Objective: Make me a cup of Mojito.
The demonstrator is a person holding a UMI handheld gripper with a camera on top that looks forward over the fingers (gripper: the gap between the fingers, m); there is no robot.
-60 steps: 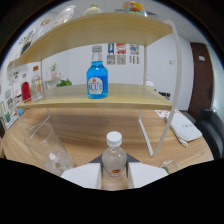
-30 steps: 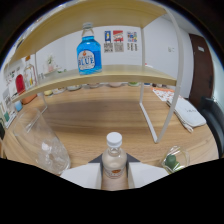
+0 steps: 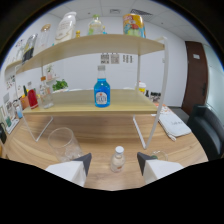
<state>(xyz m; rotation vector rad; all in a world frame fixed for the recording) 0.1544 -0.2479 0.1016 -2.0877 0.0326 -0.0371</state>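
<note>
hand-held gripper (image 3: 114,161) backed off, released | spread | small bottle (image 3: 117,159) standing between fingers

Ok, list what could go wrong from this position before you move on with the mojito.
1. The small clear bottle stands on the table between the open gripper fingers, with gaps on both sides; a skewed approach could tip it.
2. The empty glass stands close beside the left finger; a sideways swing might knock it.
3. The blue bottle sits on the lower shelf under another shelf, so reaching in could bump the frame.
</note>
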